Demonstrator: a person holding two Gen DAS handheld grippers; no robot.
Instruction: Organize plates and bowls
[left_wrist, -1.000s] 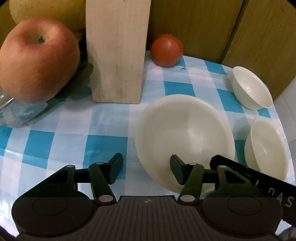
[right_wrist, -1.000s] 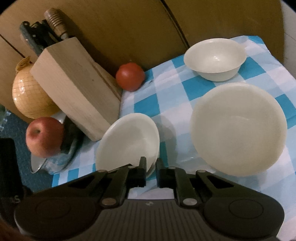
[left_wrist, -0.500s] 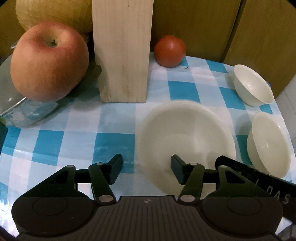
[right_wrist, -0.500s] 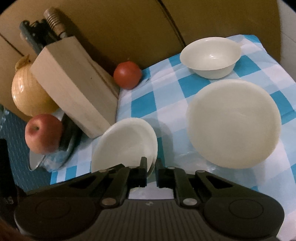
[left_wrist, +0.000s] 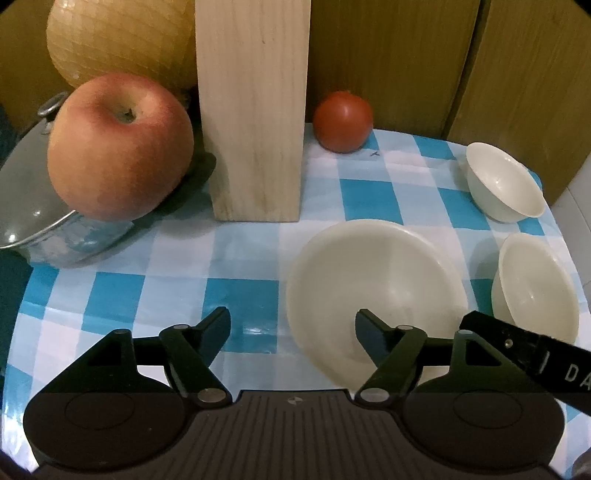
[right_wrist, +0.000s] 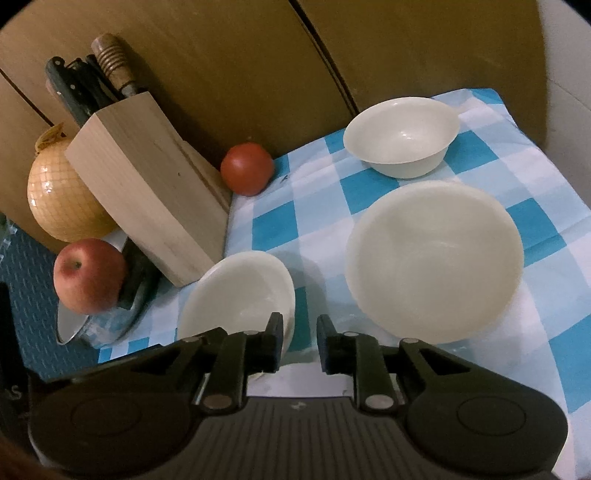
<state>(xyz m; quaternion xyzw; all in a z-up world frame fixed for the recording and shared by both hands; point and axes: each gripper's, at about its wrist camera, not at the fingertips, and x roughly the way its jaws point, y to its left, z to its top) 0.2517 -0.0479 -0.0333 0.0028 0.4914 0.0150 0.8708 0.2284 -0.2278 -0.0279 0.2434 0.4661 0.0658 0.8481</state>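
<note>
Gaping slightly, the right tool (right_wrist: 300, 341) is touching nothing beside the tilted white plate (right_wrist: 236, 291); the left tool (left_wrist: 292, 334) is spreading wide over the big bowl (left_wrist: 373, 291).

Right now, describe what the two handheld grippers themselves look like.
Both the left gripper and the right gripper are matte black plastic: a ribbed central body, round housings either side, and angled linkage arms with silver pivot pins ending in flat black fingers. A small pale logo marks each body. No cables or sleeves show.
</note>
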